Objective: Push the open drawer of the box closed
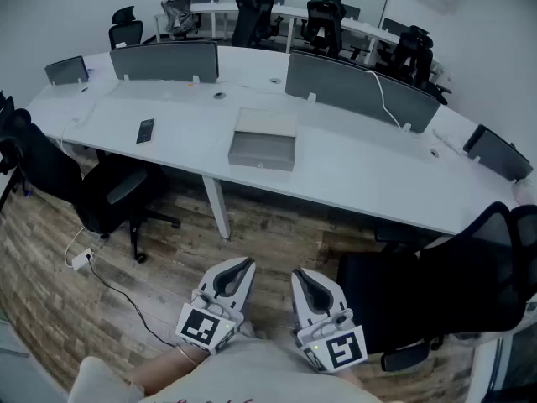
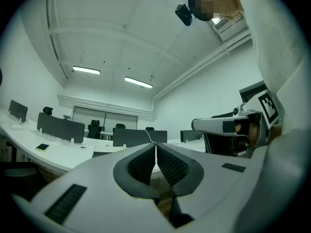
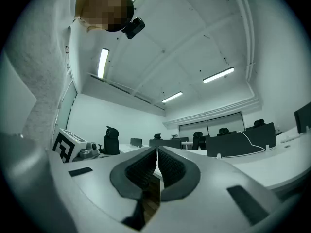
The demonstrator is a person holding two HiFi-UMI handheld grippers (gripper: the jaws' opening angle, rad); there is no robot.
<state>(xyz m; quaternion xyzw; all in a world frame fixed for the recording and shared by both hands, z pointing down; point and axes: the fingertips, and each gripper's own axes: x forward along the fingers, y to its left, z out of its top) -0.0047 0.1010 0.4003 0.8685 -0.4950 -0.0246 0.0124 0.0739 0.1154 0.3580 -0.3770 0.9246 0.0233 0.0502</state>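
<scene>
Grippers low at bottom centre: left gripper (image 1: 238, 264) and right gripper (image 1: 304, 274) both pinched closed on nothing. Well apart, up at frame centre on white desk (image 1: 352, 162), grey box (image 1: 263, 127) (drawer (image 1: 261, 154) front facing bottom edge). Likely trouble: off-centre shove jamming drawer askew, or sliding whole box across desk.

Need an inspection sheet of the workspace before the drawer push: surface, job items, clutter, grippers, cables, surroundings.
Surface: curved white desk.
Job's things: gray box mid-desk, front toward the person; how far its drawer stands out cannot be told.
Clutter: phone left of the box, apart from it.
Grippers: left gripper and right gripper both shut, empty, low over the floor, short of the desk.
Cables: white cable over a divider; black cable with white adapter on the floor.
Surroundings: office chair, gray dividers, wood floor.
</scene>
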